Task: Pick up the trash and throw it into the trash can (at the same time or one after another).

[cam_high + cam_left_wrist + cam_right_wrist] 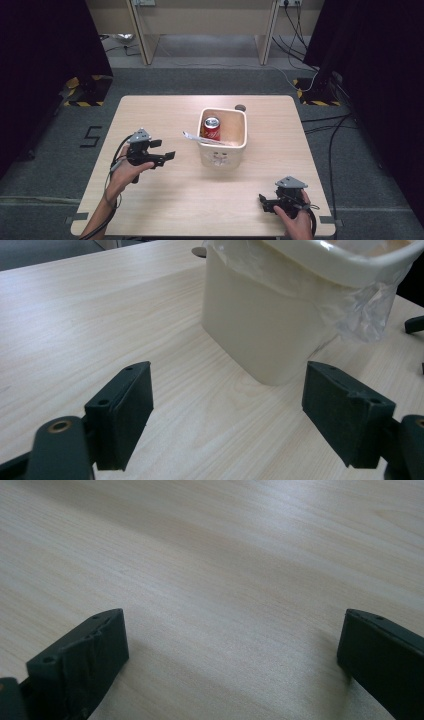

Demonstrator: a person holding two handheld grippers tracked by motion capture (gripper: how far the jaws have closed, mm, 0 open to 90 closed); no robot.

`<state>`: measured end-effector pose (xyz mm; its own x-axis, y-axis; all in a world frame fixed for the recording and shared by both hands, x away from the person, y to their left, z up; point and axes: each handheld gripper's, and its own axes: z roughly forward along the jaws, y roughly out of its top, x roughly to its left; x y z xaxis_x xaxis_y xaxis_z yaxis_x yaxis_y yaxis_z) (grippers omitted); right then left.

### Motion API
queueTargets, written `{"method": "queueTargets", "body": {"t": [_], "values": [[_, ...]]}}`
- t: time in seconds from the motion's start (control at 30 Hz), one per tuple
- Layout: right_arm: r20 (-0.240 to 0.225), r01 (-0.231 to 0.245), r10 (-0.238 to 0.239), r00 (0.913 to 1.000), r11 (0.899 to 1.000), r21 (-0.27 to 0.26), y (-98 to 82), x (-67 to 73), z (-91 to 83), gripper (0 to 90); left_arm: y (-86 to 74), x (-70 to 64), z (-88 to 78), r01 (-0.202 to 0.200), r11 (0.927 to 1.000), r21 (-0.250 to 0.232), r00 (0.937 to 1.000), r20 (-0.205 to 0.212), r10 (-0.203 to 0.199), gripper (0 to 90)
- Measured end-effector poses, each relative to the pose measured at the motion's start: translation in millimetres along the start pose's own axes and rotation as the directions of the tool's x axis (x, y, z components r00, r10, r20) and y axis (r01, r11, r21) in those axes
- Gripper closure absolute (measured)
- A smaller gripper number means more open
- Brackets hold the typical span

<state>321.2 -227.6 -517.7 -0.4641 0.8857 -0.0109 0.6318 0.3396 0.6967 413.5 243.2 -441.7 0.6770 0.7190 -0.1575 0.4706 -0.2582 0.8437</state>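
A cream bin (222, 156) with a clear plastic liner (192, 136) stands on the wooden table (165, 200), a little right of its middle. A red soda can (211, 128) stands upright inside it. My left gripper (166, 149) hovers to the left of the bin, pointing at it, jaws wide and empty. In the left gripper view the gripper (227, 405) faces the bin's wall (260, 325), and the liner (360, 315) hangs over the rim. My right gripper (262, 203) rests near the front right edge, open, with bare wood between its jaws (232, 645).
A small dark hole (240, 107) lies in the tabletop behind the bin. Beyond the table are grey floor with a taped "5" (92, 136), a wooden desk frame (145, 35) at the back, cables (330, 135) at right, and black curtains on both sides.
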Motion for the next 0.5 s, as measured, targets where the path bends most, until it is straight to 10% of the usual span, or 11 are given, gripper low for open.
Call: {"method": "queueTargets", "body": {"t": [0.5], "values": [[0.001,0.001,-0.001,1.0000,1.000,0.000,0.0,0.0,0.0,0.3,-13.4,-8.5,-3.3,-0.026,0.9997,0.001,0.9994,-0.022,0.026,18.8]]}}
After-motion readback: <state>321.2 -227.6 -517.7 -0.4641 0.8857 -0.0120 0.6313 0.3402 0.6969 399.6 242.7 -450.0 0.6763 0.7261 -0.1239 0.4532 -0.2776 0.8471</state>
